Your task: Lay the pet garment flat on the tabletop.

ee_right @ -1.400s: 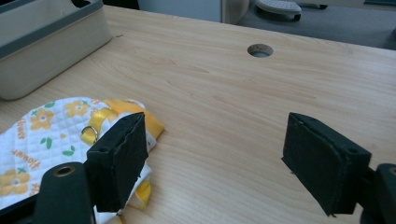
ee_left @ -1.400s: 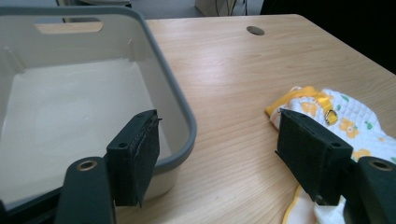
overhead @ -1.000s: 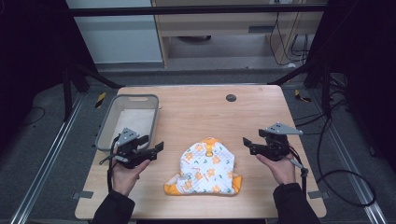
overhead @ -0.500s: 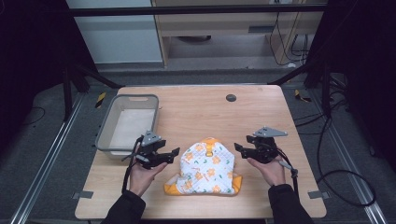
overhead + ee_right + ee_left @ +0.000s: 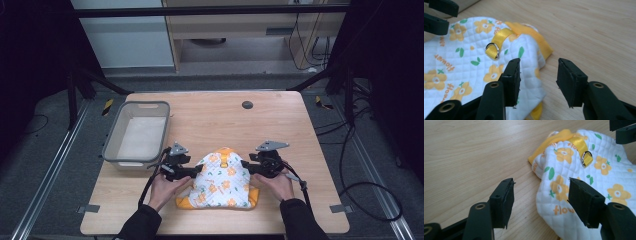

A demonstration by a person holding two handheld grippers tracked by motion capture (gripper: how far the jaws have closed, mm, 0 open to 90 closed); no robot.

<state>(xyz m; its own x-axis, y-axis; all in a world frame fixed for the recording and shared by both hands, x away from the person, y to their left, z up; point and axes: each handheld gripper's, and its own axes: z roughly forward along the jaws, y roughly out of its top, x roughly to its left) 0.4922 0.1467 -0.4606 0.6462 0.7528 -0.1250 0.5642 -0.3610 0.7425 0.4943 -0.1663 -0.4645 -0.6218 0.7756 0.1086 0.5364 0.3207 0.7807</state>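
Near the tabletop's (image 5: 300, 130) front edge lay the quilted flowered vest (image 5: 222, 180), flat between both hands. The left claw (image 5: 196, 171) and right claw (image 5: 246, 166) flanked its side edges, each spread and closing with cloth not yet pinched, likely to lift it. Farther left sat a grey bin (image 5: 137, 134).

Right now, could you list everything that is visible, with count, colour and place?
quilted garment: one, white with orange flowers and yellow trim, near edge of table, between the grippers
metal ring: one, silver, on the garment's yellow strap
bin: one, grey, left side of table
table: one, light wood
round cap: one, dark, far part of the table
left gripper: one, black, jaws open at garment's left edge, just been closing
right gripper: one, black, jaws open at right edge, just been closing
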